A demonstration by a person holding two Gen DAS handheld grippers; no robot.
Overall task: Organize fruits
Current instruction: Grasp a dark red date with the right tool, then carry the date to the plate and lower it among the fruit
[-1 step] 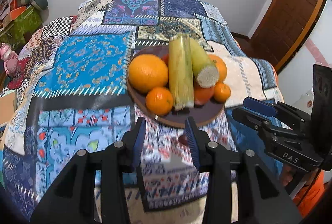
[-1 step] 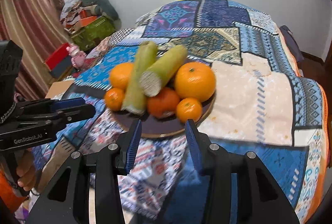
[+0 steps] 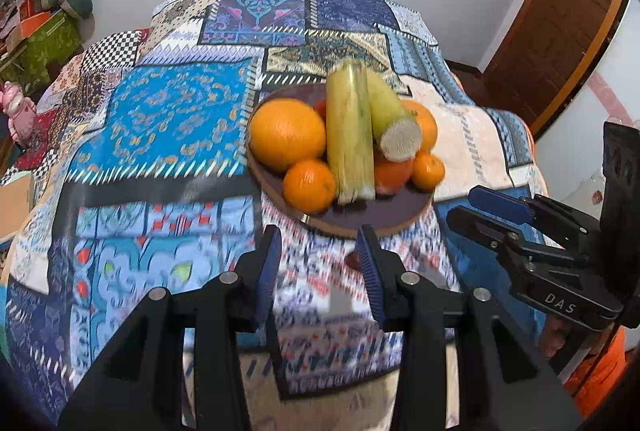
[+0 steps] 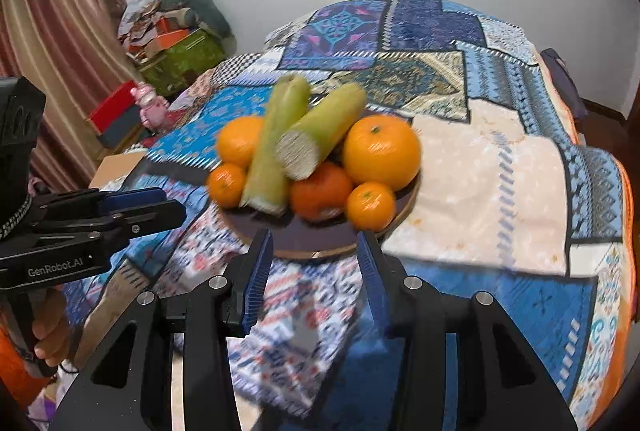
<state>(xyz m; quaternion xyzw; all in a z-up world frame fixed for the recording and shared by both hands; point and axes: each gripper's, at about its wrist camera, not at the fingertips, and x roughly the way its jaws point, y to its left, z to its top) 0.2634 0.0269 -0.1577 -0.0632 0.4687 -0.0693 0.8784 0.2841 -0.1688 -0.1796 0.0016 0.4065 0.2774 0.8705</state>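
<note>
A brown plate [image 3: 400, 209] on the patchwork cloth holds a big orange [image 3: 286, 135], a smaller orange [image 3: 308, 185], a mandarin [image 3: 428, 171], a reddish fruit [image 3: 394, 173] and two yellow-green stalks [image 3: 348, 135] lying across the pile. My left gripper [image 3: 319, 231] hovers just before the plate's near rim, open and holding nothing. My right gripper [image 4: 314, 236] faces the same plate [image 4: 304, 235] from the other side; its jaws are opening with nothing between them. Each gripper shows in the other's view: the right gripper [image 3: 462, 205] and the left gripper [image 4: 172, 203].
The patchwork cloth [image 3: 160, 135] covers a rounded table. A wooden door [image 3: 560, 31] stands to the right. Boxes and cushions [image 4: 176, 43], a pink toy [image 4: 150, 107] and a curtain [image 4: 52, 43] crowd the left. A hand [image 4: 48, 335] holds the left gripper's handle.
</note>
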